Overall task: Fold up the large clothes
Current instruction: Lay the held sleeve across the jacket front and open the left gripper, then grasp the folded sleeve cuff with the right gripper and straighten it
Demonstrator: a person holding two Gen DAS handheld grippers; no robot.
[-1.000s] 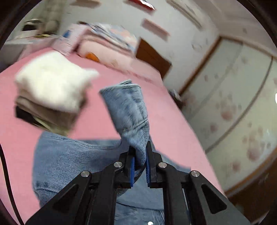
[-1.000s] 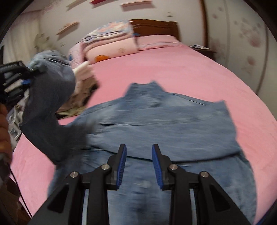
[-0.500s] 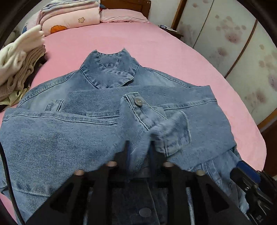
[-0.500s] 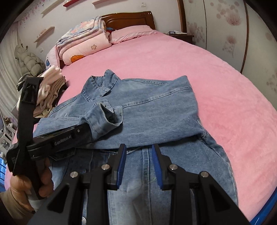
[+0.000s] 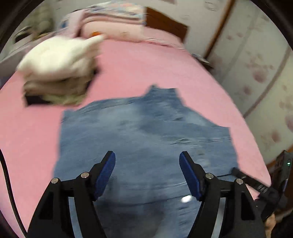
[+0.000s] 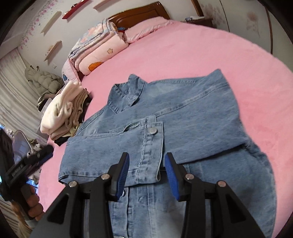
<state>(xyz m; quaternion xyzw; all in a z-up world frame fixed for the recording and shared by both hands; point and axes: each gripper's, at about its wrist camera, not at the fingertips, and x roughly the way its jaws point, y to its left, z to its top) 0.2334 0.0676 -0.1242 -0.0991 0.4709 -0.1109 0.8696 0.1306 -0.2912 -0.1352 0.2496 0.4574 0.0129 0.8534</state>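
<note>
A blue denim jacket (image 6: 197, 109) lies flat on the pink bed (image 6: 201, 45), collar away from me and both sleeves folded across the chest. The top sleeve's cuff, with its metal button (image 6: 153, 130), lies under my right gripper (image 6: 146, 162). Those jaws are opening; the cuff shows between the blue pads, which do not press on it. In the blurred left wrist view my left gripper (image 5: 147, 161) hovers over the jacket (image 5: 146, 135), its jaws opening wide with nothing in them. The left gripper (image 6: 41, 155) also shows off the bed's left edge, in a hand (image 6: 33, 203).
A stack of folded clothes (image 6: 64, 113) with a cream top sits on the bed just left of the jacket's collar. Folded pink quilts (image 6: 98, 49) and a pillow lie by the wooden headboard (image 6: 139, 14). Wardrobe doors (image 5: 256, 73) stand along the bed's right side.
My left gripper carried the sleeve across the jacket, let go of the cuff, opened wide and drew back to the left. My right gripper widened and closed in over the cuff.
</note>
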